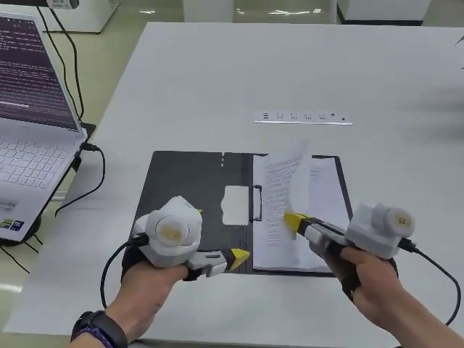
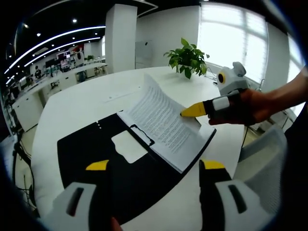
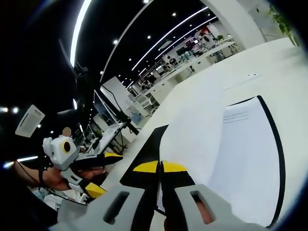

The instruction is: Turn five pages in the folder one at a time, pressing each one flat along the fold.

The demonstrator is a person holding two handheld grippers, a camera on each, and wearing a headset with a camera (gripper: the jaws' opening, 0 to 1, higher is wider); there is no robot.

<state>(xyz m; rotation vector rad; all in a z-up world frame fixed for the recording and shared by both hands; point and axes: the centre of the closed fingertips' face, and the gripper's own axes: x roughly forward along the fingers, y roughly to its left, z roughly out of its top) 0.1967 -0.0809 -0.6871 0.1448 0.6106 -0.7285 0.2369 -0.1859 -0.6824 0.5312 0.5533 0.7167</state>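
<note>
A black folder (image 1: pixel 188 188) lies open on the white table, with a stack of printed pages (image 1: pixel 328 199) clipped on its right half. My right gripper (image 1: pixel 293 220) is shut on the lower edge of the top page (image 1: pixel 286 177), which stands lifted and curls towards the fold. In the right gripper view the jaws (image 3: pixel 160 167) meet on that white page (image 3: pixel 192 130). My left gripper (image 1: pixel 235 257) hovers open over the folder's near edge, left of the pages. Its jaws (image 2: pixel 154 165) stand wide apart with nothing between them, facing the lifted page (image 2: pixel 159 115) and the right gripper (image 2: pixel 192 110).
An open laptop (image 1: pixel 29 145) sits at the table's left edge, with cables (image 1: pixel 94 174) trailing beside it. A white strip (image 1: pixel 303 118) lies on the table beyond the folder. A potted plant (image 2: pixel 187 57) stands far off.
</note>
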